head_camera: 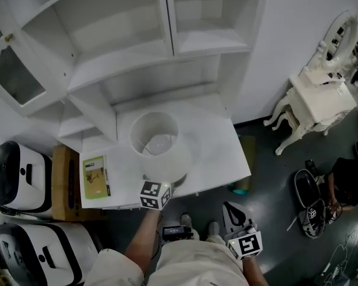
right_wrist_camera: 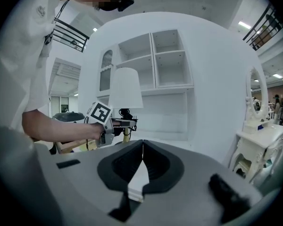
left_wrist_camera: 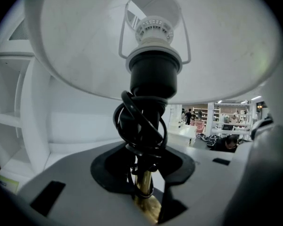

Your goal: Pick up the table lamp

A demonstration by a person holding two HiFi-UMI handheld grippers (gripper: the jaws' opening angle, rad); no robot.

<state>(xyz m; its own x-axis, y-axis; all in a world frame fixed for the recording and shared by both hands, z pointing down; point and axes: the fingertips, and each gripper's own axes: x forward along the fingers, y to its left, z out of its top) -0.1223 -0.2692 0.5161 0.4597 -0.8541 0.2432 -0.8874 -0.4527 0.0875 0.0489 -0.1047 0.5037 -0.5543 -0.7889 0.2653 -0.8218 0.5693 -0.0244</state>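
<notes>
One lamp (head_camera: 158,143), a white shade over a brass stem wound with black cord (left_wrist_camera: 139,121), is at the middle of the white desk (head_camera: 221,154); its foot is hidden under the shade. At the lamp's 6 o'clock, the left gripper (left_wrist_camera: 144,199) has its jaws partly closed and clamped on the stem under the cord. At 5 o'clock, well apart, the right gripper (right_wrist_camera: 141,173) is closed on nothing. The grasp looks made, so the lift seems in hand. It calls for a steady upright raise, clear of the shelves (head_camera: 137,40) at 12 o'clock.
</notes>
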